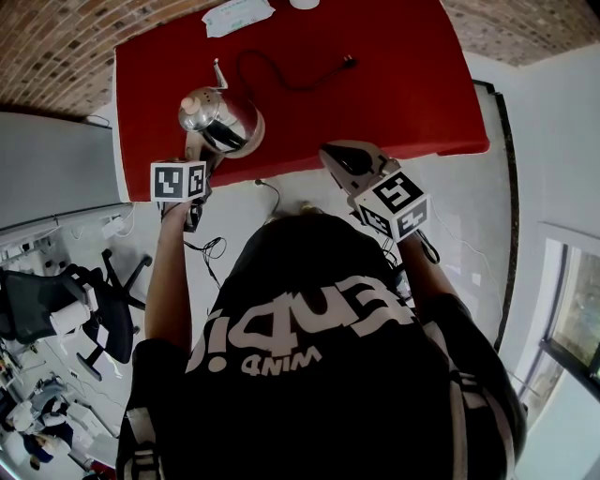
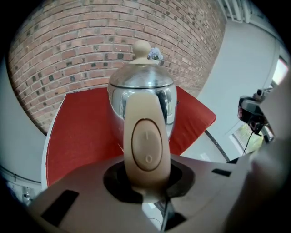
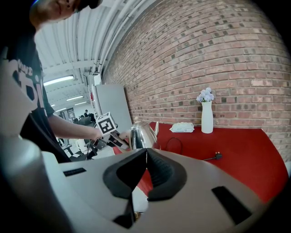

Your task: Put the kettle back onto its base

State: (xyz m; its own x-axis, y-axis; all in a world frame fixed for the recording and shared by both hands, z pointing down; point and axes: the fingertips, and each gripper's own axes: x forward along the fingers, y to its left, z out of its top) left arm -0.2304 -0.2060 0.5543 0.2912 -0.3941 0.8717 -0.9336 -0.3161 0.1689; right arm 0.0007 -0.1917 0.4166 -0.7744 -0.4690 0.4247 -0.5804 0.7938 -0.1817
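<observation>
Nearest the person [image 1: 319, 356], two hand-held grippers were in play, one per hand. The right hand-held gripper [image 3: 145, 164] hung short of the desk's [image 1: 403, 84] near edge, its dark pads pressed together with nothing between them. The left hand-held gripper [image 2: 148, 179] was clamped on the beige handle [image 2: 146, 136] of the one kettle [image 1: 220, 122], its jaws only a little apart, pinching the handle at the rocker switch.

That kettle, polished steel with a thin spout and a round beige lid knob [image 2: 141, 47], sat over the desk's near-left corner. Whether its bottom touched the red top could not be told, and its base could not be made out in any view.

Farther in, one black cable [image 1: 281, 82] looped across the middle of the desk and ended in a single plug [image 1: 349, 61]. At the far edge lay one white pack of wipes [image 1: 237, 15], and beside it stood one white vase [image 3: 207, 116] with pale flowers.

The desk top was plain red. A brick wall [image 3: 218, 54] rose just beyond its far edge. A grey cabinet [image 1: 47, 164] stood off the left edge, and an office chair [image 1: 89, 314] was on the pale floor [image 1: 309, 187] behind it.

From the kettle to the right edge, a broad stretch of bare red surface lay open, and the right edge faced open floor.
</observation>
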